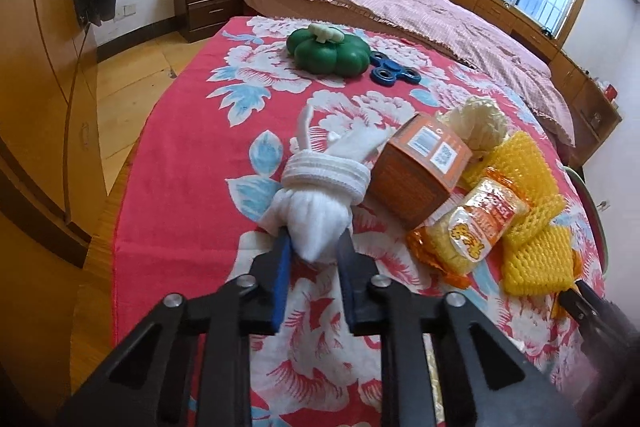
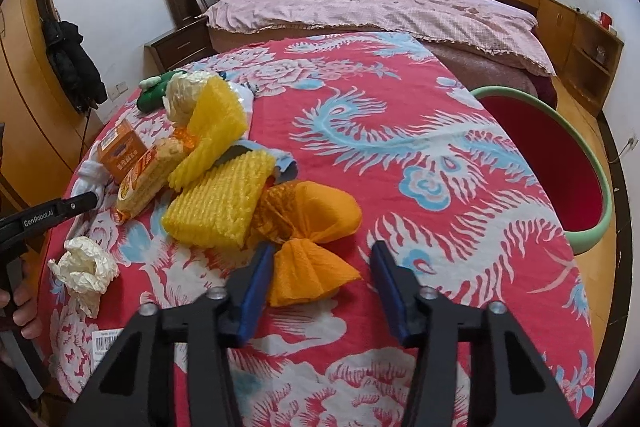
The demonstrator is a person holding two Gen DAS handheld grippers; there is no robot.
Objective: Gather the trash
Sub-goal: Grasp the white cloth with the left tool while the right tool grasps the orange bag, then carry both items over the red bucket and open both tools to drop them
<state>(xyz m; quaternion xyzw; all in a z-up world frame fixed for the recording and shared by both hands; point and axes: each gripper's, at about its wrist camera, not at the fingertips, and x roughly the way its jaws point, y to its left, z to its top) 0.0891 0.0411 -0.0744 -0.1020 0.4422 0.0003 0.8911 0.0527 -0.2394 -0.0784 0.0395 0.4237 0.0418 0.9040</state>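
A white rolled sock bundle lies on the red flowered tablecloth. My left gripper has its blue pads pressed on the bundle's near end. In the right wrist view an orange paper wrapper lies by the yellow foam nets. My right gripper stands open around the wrapper's near lobe; the left pad touches it and the right pad is apart from it. An orange box, a snack packet and a crumpled white paper lie nearby.
A green pumpkin toy and a blue fidget spinner sit at the table's far side. A red basin with a green rim stands off the table's right edge. A bed with a pink cover is behind.
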